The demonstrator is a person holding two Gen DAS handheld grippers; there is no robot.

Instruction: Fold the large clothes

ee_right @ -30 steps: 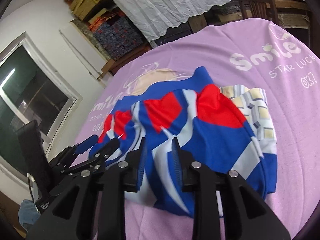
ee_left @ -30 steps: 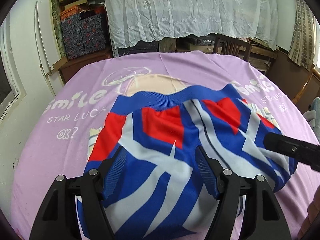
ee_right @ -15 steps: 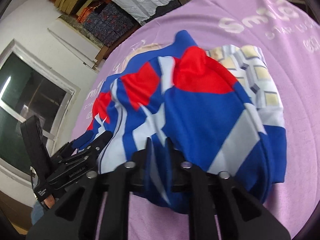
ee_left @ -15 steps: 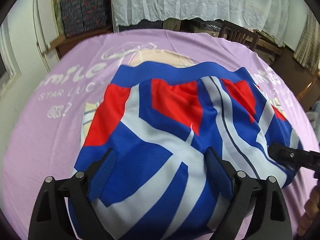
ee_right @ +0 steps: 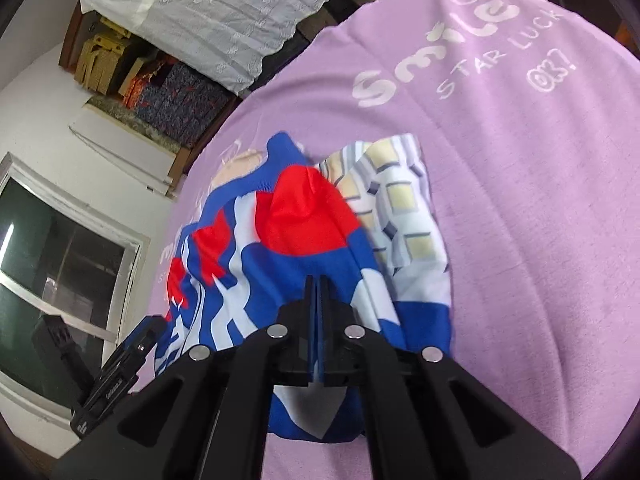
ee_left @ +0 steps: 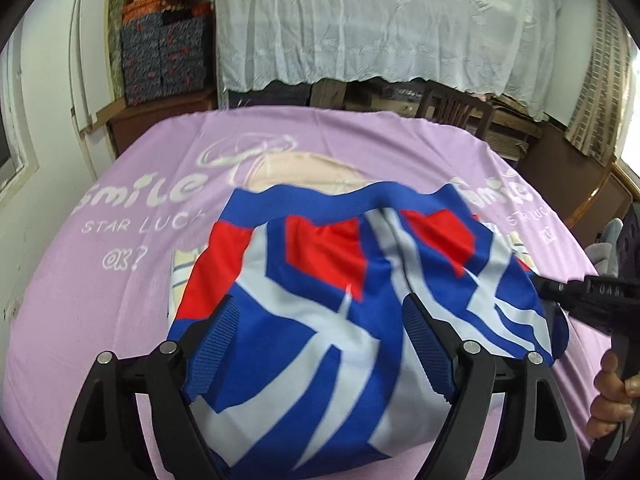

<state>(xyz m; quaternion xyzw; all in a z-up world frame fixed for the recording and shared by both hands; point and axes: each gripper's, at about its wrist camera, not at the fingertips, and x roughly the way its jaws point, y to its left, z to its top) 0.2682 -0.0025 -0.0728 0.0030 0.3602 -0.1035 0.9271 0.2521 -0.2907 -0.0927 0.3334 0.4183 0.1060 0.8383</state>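
A blue, red and white jersey [ee_left: 320, 280] lies folded on the purple printed tablecloth [ee_left: 120, 280]. My left gripper [ee_left: 320, 300] hovers over its near part, jaws wide and closing a little, with fabric spread between the blue pads [ee_left: 216, 344] but not pinched. My right gripper [ee_right: 316, 284] is shut on the jersey [ee_right: 288, 240] at its near right edge, a thin fold of blue cloth caught between the pads. It also shows at the right of the left wrist view as the right gripper [ee_left: 560, 292], held by a hand [ee_left: 612, 392].
A pale checked garment [ee_right: 400, 208] lies under the jersey and sticks out on its right. Behind the table stand a wooden chair [ee_left: 456, 108], furniture under a white lace cover [ee_left: 380, 20] and stacked boxes [ee_left: 164, 60]. A window [ee_right: 60, 272] is on the left wall.
My right gripper's jaws came together on the jersey's edge, and it moved in and rolled. My left gripper's jaws widened over the jersey.
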